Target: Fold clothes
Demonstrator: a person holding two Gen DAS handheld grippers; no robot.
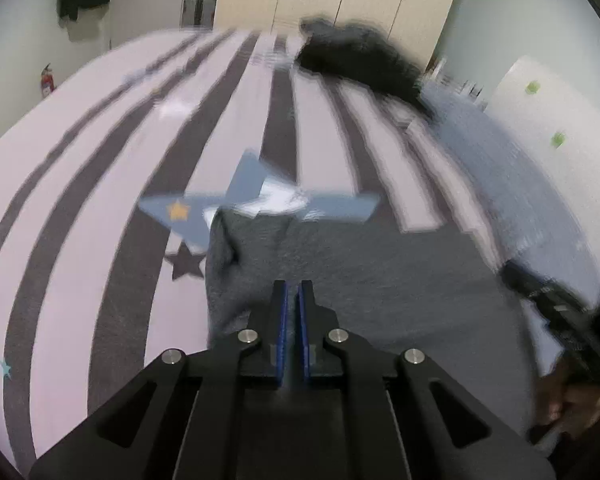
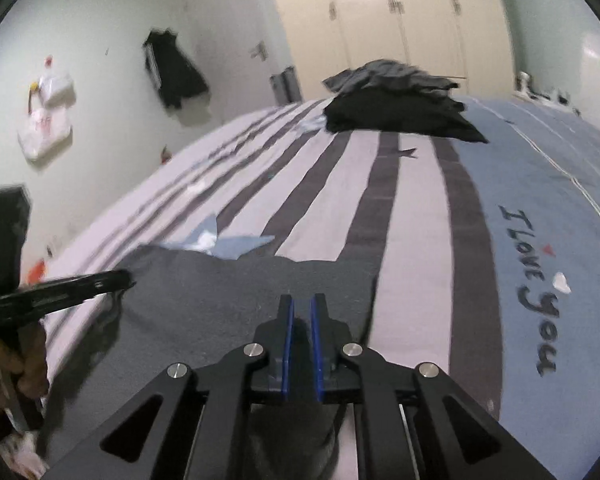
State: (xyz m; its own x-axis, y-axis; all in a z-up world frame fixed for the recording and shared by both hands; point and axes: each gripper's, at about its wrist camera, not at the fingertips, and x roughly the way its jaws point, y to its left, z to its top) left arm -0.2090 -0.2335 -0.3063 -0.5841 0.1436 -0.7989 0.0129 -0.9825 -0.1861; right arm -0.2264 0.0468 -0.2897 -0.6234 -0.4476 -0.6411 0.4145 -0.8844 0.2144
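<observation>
Claws both pinched on grey garment [image 2: 228, 300] edge, bottom centre: left claw [image 1: 293, 292], right claw [image 2: 302, 304]. Advice: lift evenly, keep hem taut, fold toward striped bedspread [image 2: 320, 200].

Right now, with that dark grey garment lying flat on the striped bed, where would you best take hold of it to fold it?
Probably along its near edge. The dark grey garment lies flat on the striped bedcover, so only an edge offers a pinchable fold. Come in low from the near side, one corner each, as the left gripper and right gripper already do.
</observation>
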